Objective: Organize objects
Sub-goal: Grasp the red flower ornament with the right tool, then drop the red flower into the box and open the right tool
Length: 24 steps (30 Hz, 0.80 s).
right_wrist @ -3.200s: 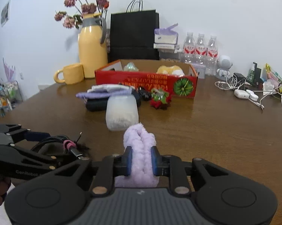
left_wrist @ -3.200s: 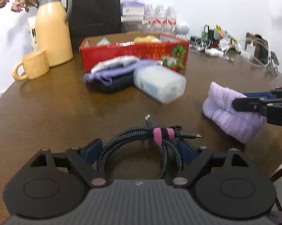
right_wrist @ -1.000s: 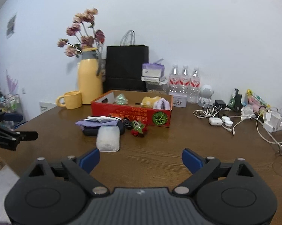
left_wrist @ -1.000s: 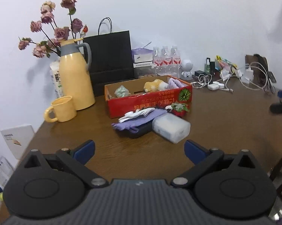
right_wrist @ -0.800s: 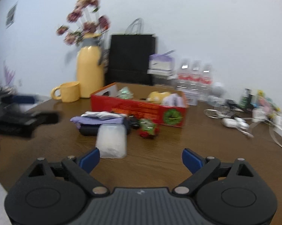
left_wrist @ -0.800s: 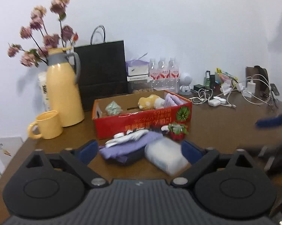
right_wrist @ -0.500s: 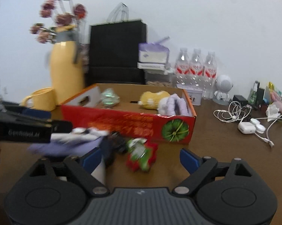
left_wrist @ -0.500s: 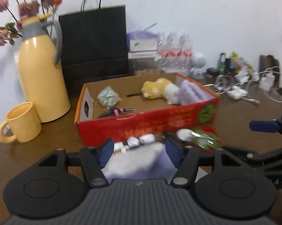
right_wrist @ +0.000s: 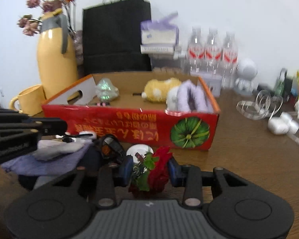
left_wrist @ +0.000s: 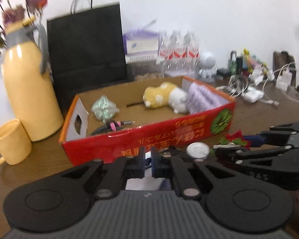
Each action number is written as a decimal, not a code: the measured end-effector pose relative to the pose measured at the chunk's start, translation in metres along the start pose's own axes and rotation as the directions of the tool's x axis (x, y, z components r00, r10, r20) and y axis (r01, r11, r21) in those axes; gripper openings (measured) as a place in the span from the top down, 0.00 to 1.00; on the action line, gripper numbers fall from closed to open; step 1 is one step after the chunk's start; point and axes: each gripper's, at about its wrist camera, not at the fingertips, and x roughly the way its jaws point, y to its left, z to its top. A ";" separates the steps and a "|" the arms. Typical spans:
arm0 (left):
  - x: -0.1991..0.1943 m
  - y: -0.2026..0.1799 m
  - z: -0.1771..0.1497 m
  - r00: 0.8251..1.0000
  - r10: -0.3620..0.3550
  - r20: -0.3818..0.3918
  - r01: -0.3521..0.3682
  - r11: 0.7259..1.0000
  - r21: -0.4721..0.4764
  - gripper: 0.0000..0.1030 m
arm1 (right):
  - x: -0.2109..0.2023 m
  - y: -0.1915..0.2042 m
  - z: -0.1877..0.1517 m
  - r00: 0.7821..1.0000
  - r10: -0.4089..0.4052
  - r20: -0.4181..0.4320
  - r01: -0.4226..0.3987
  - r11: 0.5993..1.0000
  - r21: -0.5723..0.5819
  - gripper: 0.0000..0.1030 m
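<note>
My left gripper (left_wrist: pixel 148 164) is shut in front of the red cardboard box (left_wrist: pixel 149 139), low over a pile of grey and purple cloth (right_wrist: pixel 50 159). A thin white cord (right_wrist: pixel 77 135) shows as a sliver in the slit between its pads. My right gripper (right_wrist: pixel 150 169) is closing on a red and green artificial flower (right_wrist: pixel 159 171) on the table. Its blue pads (right_wrist: pixel 127 169) touch the flower on both sides. The box holds a yellow plush (left_wrist: pixel 159 97), a fluffy purple band (left_wrist: pixel 203 97), a green crumpled thing (left_wrist: pixel 103 109) and a coiled cable with a pink tie (left_wrist: pixel 113 124).
A white round disc (left_wrist: pixel 198 149) and a black strap (right_wrist: pixel 111 149) lie between the grippers. A yellow jug (left_wrist: pixel 28 91), a mug (left_wrist: pixel 10 141) and a black bag (left_wrist: pixel 87 49) stand at the back left. Water bottles (right_wrist: pixel 213 53), a white figure (right_wrist: pixel 246 73) and loose cables (left_wrist: pixel 269 91) crowd the right.
Both grippers came forward and down to the things in front of the box. Their jaws went from wide open to closed, the left on the cord, the right around the flower.
</note>
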 end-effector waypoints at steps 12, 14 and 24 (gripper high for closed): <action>-0.146 -0.021 -0.086 0.997 -0.060 -0.046 0.049 0.976 -0.211 0.94 | -0.153 0.031 -0.074 0.993 0.120 0.010 -0.121 0.993 0.020 0.66; -0.159 -0.026 -0.096 0.996 -0.063 -0.062 0.049 0.976 -0.212 0.94 | -0.167 0.041 -0.091 0.991 0.130 -0.019 -0.129 0.992 0.006 0.66; -0.198 -0.032 -0.100 0.999 -0.046 0.027 0.050 0.983 -0.178 0.94 | -0.207 0.054 -0.102 0.997 0.077 0.018 -0.077 0.996 -0.045 0.65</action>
